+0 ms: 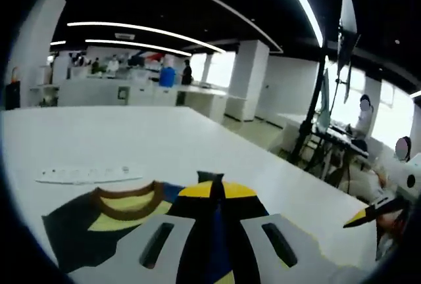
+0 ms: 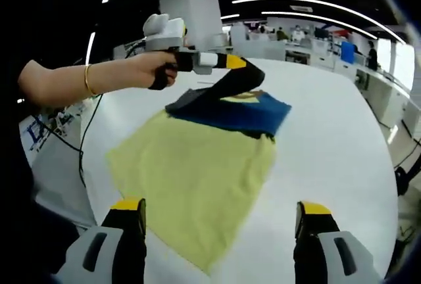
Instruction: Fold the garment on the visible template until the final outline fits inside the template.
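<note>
The yellow and blue T-shirt (image 2: 197, 165) lies spread on the white table (image 2: 329, 133). The left gripper (image 2: 245, 64) pinches the shirt's dark sleeve, lifting it. The right gripper (image 2: 220, 213) hovers with jaws spread wide above the hem.

A large open-plan lab or office hall: a wide white desk (image 1: 197, 139), long ceiling light strips (image 1: 145, 31), white square pillars (image 1: 247, 80), rows of further work benches (image 1: 118, 90), and a camera stand (image 1: 322, 106) beside seated people.
</note>
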A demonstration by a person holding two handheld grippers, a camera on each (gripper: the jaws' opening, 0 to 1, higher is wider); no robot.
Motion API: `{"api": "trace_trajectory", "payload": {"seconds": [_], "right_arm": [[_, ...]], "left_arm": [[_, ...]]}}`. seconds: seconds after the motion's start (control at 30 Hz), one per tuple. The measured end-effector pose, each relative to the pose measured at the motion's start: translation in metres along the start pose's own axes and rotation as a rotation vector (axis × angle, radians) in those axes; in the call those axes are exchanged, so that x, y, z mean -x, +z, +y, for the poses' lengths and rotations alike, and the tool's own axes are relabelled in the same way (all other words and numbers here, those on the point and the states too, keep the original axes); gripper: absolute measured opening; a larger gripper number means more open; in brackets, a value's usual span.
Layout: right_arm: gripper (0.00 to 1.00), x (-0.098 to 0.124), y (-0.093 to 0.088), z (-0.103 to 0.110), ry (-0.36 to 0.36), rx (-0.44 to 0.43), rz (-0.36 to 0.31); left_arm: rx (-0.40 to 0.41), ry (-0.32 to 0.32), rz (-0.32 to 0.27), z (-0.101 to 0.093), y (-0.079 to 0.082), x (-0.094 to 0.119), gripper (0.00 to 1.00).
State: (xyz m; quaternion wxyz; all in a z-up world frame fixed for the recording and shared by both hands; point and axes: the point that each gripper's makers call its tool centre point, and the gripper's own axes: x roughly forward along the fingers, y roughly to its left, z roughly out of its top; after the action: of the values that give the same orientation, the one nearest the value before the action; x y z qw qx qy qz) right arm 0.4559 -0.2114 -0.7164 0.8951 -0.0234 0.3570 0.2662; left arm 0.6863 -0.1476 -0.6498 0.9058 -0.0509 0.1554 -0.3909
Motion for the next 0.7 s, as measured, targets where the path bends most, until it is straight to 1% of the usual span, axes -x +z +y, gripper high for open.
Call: {"api": "trace_trajectory", "payload": {"seconds": [0.13,0.27,0.4,0.5,0.57,0.7], "right_arm": [[0.93,-0.001,-0.002,0.000,0.000,-0.004,0.002],[0.93,-0.002,-0.004,0.000,0.004,-0.008,0.004],[0.93,-0.001,-0.004,-0.001,0.002,-0.010,0.002],[0.93,0.000,-0.005,-0.002,-0.001,-0.013,0.002],[0.94,0.000,-0.006,-0.002,-0.002,-0.014,0.003],[0.94,0.000,-0.007,-0.002,-0.001,-0.013,0.006]], "left_arm": [[-0.002,-0.033,0.010,-0.010,-0.004,-0.003,0.01],[0.001,-0.051,0.019,-0.019,-0.009,-0.006,0.01],[0.003,-0.078,0.035,-0.030,-0.016,-0.009,0.01],[-0.019,-0.117,0.053,-0.043,-0.023,-0.010,0.01],[-0.027,-0.137,0.064,-0.049,-0.028,-0.010,0.01],[-0.064,-0.142,0.105,-0.053,-0.043,-0.011,0.01]]}}
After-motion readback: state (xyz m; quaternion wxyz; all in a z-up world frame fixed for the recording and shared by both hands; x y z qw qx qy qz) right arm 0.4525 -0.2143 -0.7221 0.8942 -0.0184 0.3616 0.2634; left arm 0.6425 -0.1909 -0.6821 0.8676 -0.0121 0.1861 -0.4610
